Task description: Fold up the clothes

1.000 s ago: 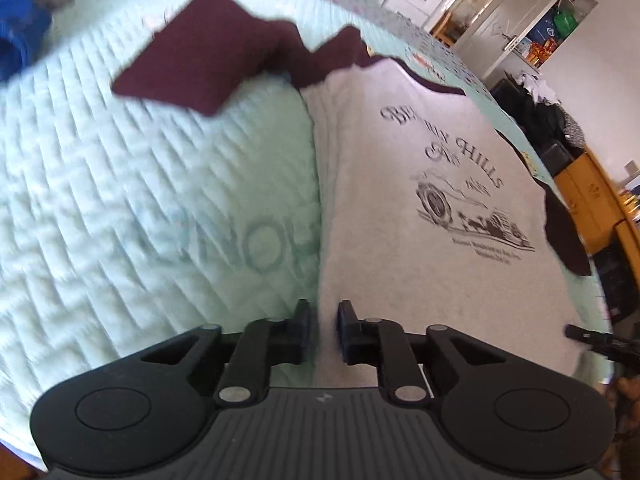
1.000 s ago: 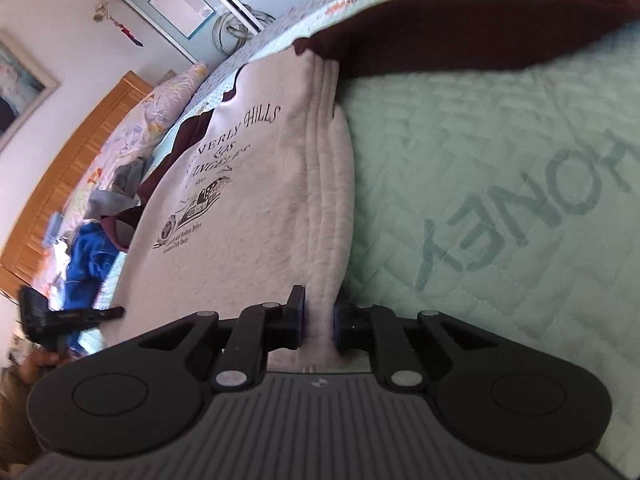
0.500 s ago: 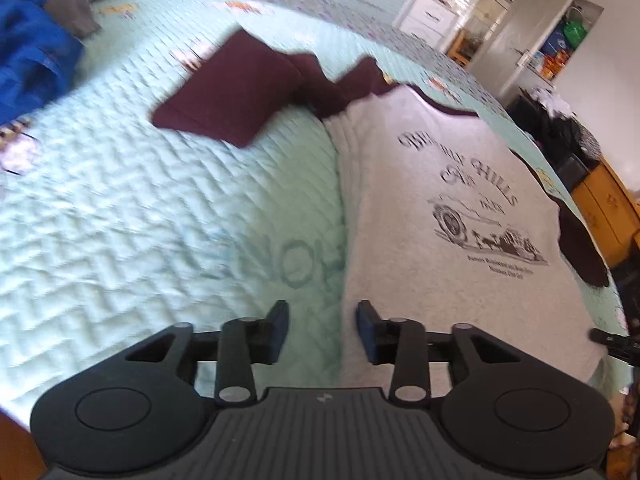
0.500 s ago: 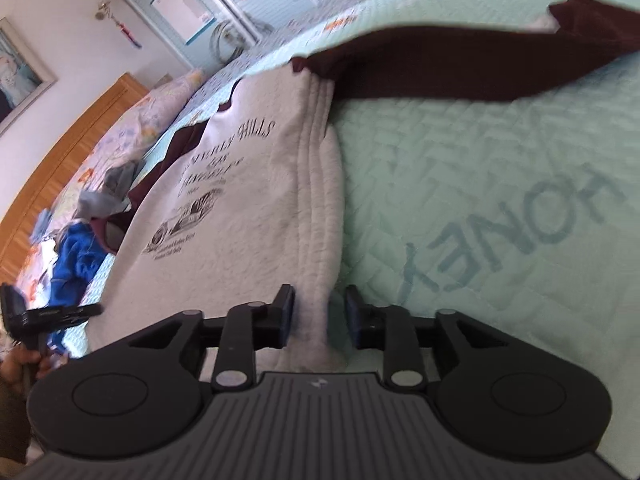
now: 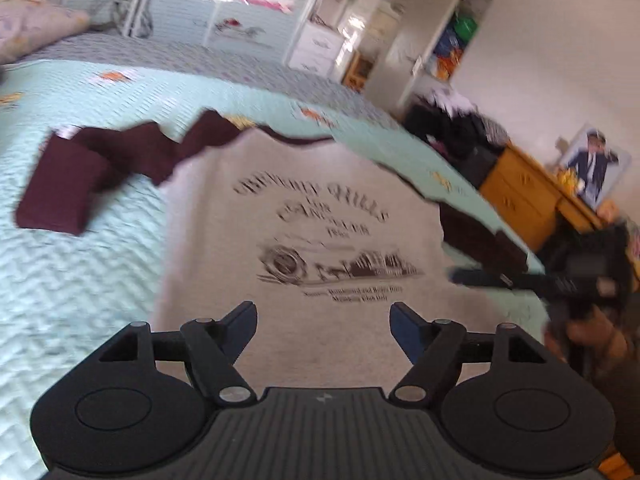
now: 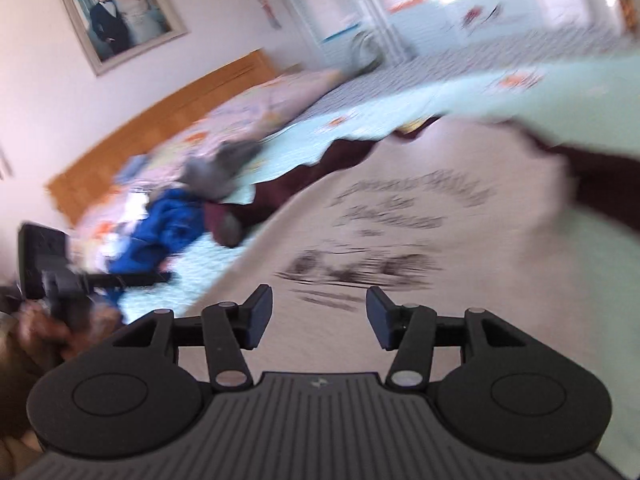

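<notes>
A bed [image 5: 100,280] covered by a pale mint quilted bedspread fills both views, and on it a grey sweatshirt [image 5: 304,216] with dark maroon sleeves is spread flat, its printed front facing up. One maroon sleeve [image 5: 80,176] is seen folded and bunched to the left of the sweatshirt in the left wrist view. Beyond the sweatshirt, toward the wooden headboard [image 6: 152,128], a blue garment [image 6: 160,224] and a grey one [image 6: 216,168] are heaped on the bedspread. A framed portrait [image 6: 120,12] is hung on the wall above the headboard. To the right of the sweatshirt in the left wrist view, a wooden dresser [image 5: 528,196] is placed against the wall, with dark clothes piled beside it.

The left gripper [image 5: 323,322] is held above the sweatshirt's lower part, tilted downward; its jaws have just been opening, stand wide apart, and nothing is caught between them. The right gripper [image 6: 319,312] is likewise poised over the grey cloth, its jaws just opened and parted, with nothing between them. Both views are blurred.
</notes>
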Action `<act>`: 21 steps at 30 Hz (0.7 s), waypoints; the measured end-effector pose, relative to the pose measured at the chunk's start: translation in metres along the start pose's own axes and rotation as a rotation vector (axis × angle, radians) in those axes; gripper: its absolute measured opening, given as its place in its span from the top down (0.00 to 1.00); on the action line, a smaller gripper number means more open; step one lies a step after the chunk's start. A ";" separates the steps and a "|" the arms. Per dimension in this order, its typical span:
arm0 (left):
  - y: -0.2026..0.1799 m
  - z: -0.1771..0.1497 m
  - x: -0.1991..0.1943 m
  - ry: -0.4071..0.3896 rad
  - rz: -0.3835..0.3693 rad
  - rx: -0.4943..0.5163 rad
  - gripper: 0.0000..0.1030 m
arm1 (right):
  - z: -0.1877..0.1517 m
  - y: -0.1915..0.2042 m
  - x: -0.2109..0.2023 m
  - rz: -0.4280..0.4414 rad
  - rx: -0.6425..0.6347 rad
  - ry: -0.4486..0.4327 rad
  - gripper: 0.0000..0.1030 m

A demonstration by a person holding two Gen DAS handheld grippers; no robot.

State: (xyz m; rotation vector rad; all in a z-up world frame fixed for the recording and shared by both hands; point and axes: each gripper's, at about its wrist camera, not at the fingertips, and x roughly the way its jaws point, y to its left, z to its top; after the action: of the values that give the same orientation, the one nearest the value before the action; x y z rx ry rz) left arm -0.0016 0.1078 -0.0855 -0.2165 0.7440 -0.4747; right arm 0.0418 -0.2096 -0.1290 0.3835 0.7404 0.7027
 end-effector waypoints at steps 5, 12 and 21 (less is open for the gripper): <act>0.018 -0.012 0.060 0.097 0.114 -0.056 0.32 | 0.013 -0.104 0.038 -0.115 0.373 -0.058 1.00; 0.016 -0.014 0.070 0.100 0.099 -0.018 0.16 | 0.040 -0.048 0.024 -0.062 0.218 -0.145 0.82; 0.000 -0.020 0.073 0.123 0.148 0.058 0.09 | 0.073 -0.069 0.108 -0.300 0.060 0.007 1.00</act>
State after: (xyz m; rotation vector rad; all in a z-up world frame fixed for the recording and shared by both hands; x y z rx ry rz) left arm 0.0313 0.0713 -0.1433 -0.0777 0.8586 -0.3710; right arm 0.1829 -0.1886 -0.1688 0.3162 0.8065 0.4006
